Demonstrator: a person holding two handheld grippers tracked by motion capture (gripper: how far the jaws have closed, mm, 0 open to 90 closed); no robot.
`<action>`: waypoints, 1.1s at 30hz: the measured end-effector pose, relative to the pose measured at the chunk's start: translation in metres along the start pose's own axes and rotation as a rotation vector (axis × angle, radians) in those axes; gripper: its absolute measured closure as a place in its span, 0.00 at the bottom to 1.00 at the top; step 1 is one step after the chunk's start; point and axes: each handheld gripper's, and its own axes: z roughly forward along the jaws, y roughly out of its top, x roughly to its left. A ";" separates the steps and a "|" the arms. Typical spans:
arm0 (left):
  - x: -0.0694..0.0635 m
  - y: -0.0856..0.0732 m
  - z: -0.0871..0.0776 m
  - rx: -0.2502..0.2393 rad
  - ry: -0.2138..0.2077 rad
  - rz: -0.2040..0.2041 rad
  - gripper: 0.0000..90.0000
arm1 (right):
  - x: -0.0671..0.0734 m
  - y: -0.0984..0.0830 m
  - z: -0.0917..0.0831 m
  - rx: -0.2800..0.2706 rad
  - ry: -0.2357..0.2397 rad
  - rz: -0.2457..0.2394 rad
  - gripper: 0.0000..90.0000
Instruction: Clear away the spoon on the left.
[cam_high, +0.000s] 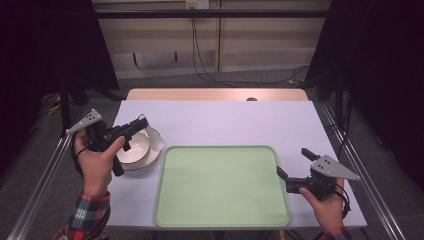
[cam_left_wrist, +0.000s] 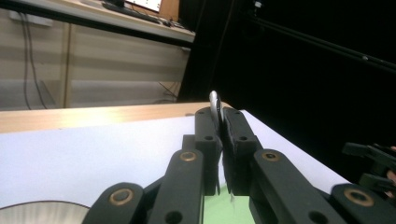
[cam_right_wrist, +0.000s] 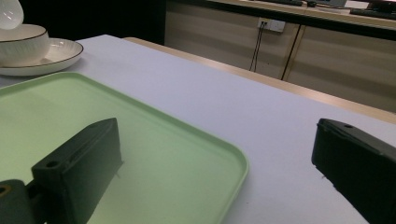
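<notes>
A white bowl (cam_high: 136, 149) sits on a white plate (cam_high: 156, 145) with a dark rim, at the left of the table. My left gripper (cam_high: 141, 123) hovers just above them, shut on a thin pale piece (cam_left_wrist: 214, 100) that sticks up between its jaws. It looks like a white spoon, whose rounded end (cam_right_wrist: 9, 11) hangs over the bowl (cam_right_wrist: 21, 44). An empty light green tray (cam_high: 220, 187) lies in the middle. My right gripper (cam_high: 295, 162) is at the tray's right edge, open and holding nothing, with its jaws wide apart over the tray's rim (cam_right_wrist: 233, 158).
A pale lilac cloth (cam_high: 225, 122) covers the table, with a wooden strip (cam_high: 215, 94) along the far edge. Metal rails (cam_high: 360, 170) run along both sides. Dark curtains (cam_high: 380, 60) stand left and right, and cables (cam_high: 205, 70) hang on the back wall.
</notes>
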 end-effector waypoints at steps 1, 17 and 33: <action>-0.001 -0.001 0.001 0.002 -0.003 -0.007 0.95 | 0.000 0.000 0.000 0.000 -0.003 0.001 0.01; -0.010 -0.017 0.013 0.047 -0.061 -0.012 0.95 | 0.000 -0.001 0.000 0.006 -0.003 0.001 0.01; -0.019 -0.033 0.022 0.107 -0.110 -0.007 0.95 | -0.001 -0.002 0.000 0.009 0.000 -0.002 0.01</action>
